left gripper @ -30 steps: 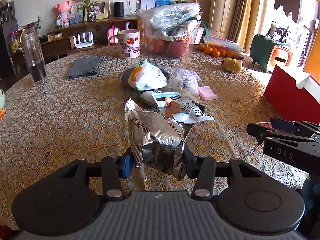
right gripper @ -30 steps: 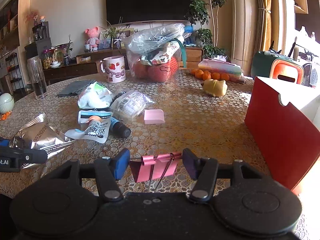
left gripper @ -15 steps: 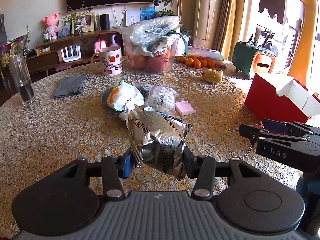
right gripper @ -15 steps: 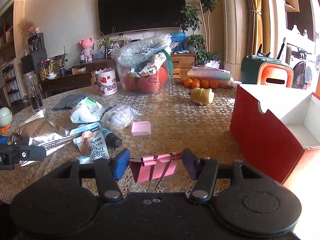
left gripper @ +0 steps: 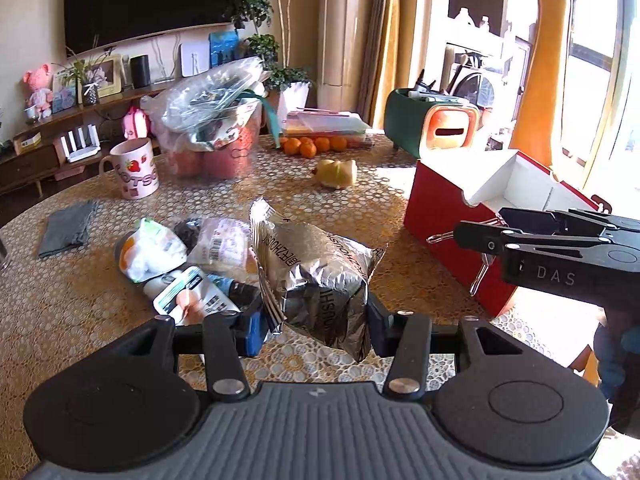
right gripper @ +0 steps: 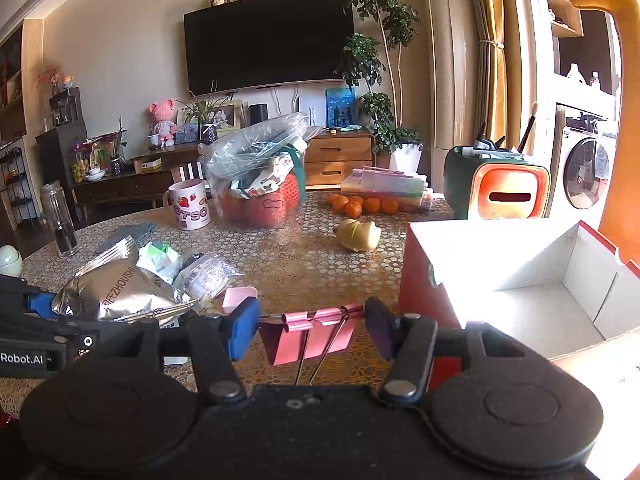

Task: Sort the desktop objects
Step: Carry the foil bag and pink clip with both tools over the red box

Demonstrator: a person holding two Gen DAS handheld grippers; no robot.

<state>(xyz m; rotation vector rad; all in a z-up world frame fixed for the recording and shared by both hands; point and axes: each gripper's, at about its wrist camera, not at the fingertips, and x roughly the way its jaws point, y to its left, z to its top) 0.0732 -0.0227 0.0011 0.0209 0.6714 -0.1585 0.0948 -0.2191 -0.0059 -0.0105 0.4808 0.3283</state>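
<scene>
Table [left gripper: 72, 304], foil bag [left gripper: 316, 276] in left gripper [left gripper: 316, 320]

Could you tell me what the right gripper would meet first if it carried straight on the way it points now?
Probably bare table: the right gripper, shut on the pink clip, points between the snack pile and the red box. Further along lies the yellow toy, though depth is unclear.

We had each wrist camera looking forward along its own fingers, low and close over the table [left gripper: 80, 300], facing the TV wall. Both views shared the red box [left gripper: 448, 232] [right gripper: 420, 280], the mug [left gripper: 138, 168] [right gripper: 190, 204] and the foil bag [left gripper: 316, 276] [right gripper: 120, 288].
</scene>
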